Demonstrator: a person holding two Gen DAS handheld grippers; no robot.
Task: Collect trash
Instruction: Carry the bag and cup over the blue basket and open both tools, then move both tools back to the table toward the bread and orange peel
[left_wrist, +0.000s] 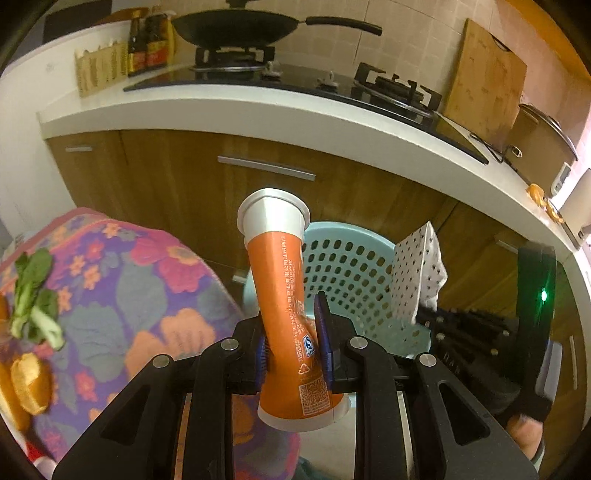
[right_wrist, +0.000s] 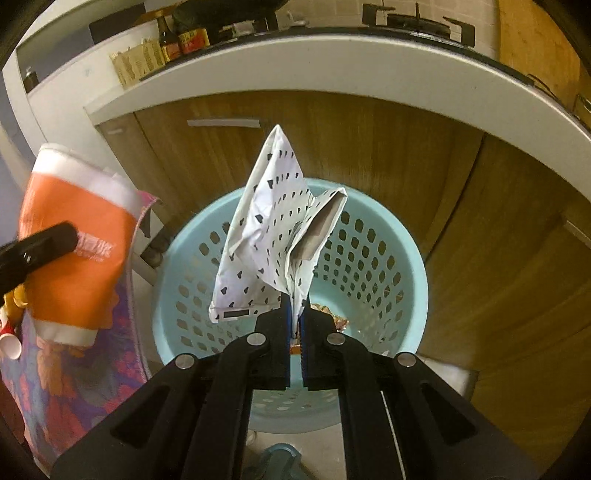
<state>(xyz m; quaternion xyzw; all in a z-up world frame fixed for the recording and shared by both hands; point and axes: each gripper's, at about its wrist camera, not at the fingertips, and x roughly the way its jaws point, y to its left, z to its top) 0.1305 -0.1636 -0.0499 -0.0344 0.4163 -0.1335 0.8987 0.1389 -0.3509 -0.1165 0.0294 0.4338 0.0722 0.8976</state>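
The left gripper has its jaws clenched on the orange paper cup, beside the rim of the blue perforated basket. The right gripper pinches the dotted paper bag above the basket's open mouth, near the edge of the flowered cloth.

The left gripper is squeezing an orange cup beside the basket, near the floral cloth's edge.

Both views near basket (shared)
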